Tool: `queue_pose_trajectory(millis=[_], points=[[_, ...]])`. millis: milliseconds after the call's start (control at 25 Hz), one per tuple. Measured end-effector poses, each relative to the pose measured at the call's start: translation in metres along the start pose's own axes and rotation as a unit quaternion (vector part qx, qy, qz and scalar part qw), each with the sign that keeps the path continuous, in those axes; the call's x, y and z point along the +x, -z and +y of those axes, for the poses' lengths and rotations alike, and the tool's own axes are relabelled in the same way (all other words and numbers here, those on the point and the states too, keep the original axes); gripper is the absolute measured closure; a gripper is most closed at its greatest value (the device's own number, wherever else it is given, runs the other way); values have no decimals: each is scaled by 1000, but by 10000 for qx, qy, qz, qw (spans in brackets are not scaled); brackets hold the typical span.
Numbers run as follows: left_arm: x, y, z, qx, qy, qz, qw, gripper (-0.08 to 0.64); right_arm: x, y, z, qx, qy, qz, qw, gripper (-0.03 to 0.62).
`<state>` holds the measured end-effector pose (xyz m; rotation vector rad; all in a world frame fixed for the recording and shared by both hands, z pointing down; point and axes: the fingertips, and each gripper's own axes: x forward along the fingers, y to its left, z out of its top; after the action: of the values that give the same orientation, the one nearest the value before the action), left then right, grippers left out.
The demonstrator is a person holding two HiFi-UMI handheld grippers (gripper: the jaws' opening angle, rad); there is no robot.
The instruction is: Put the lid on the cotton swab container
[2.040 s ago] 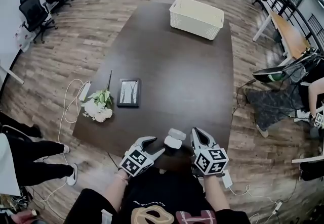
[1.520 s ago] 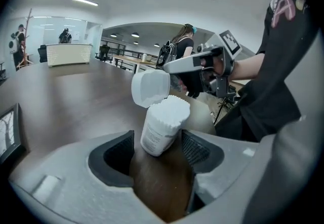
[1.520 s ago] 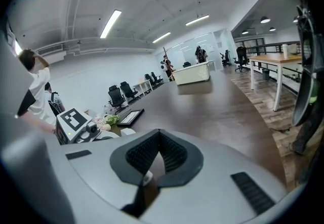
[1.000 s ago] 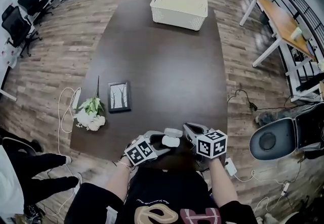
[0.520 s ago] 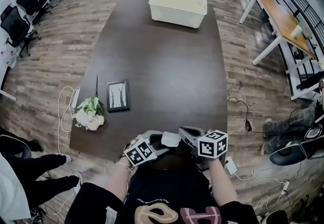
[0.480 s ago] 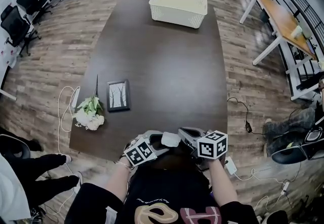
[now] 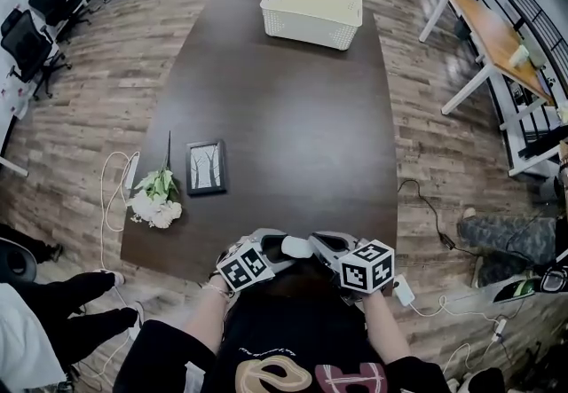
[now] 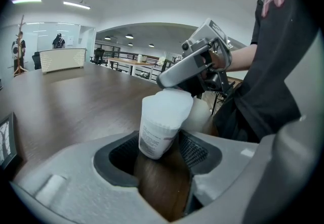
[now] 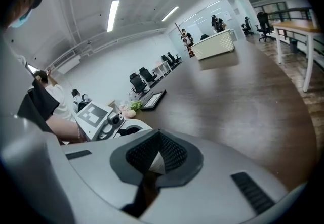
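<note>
The white cotton swab container with a printed label leans tilted between the pads of my left gripper, which is shut on it above the table's near edge. My right gripper is shut on the thin white lid, pinching its edge. In the left gripper view the right gripper sits right at the container's top, with the lid against it. From the head view, both grippers meet at a white patch, left gripper beside right gripper. Whether the lid is fully seated is hidden.
The dark table carries a white basket at its far end, a picture frame and flowers at the left. Cables and a white adapter lie on the wooden floor. The person's body is right behind the grippers.
My right gripper has moved left and closer to the left one, bringing the lid from just beyond the container onto its top. The left gripper has held still.
</note>
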<state>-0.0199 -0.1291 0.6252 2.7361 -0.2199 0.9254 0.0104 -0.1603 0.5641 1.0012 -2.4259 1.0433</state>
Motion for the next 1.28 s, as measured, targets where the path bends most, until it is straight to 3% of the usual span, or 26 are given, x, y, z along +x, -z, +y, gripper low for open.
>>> queue_pose_trajectory(millis=[320, 600, 920, 1160, 1280], points=[[2, 1, -1, 58, 20, 62, 10000, 308, -4, 1, 9, -1351, 736, 101, 9880, 584], [3, 0, 0, 84, -39, 84, 9999, 311, -8, 10, 23, -2398, 1247, -84, 9627, 584], [4, 3, 0, 93, -58, 179, 9998, 311, -8, 10, 21, -1857, 934, -40, 9781, 584], [6, 1, 2, 74, -51, 155, 9998, 310, -8, 12, 21, -2313, 1324, -176, 9637, 584], [6, 3, 1, 1, -34, 208, 9998, 310, -8, 13, 21, -2333, 1399, -165, 9621, 586]])
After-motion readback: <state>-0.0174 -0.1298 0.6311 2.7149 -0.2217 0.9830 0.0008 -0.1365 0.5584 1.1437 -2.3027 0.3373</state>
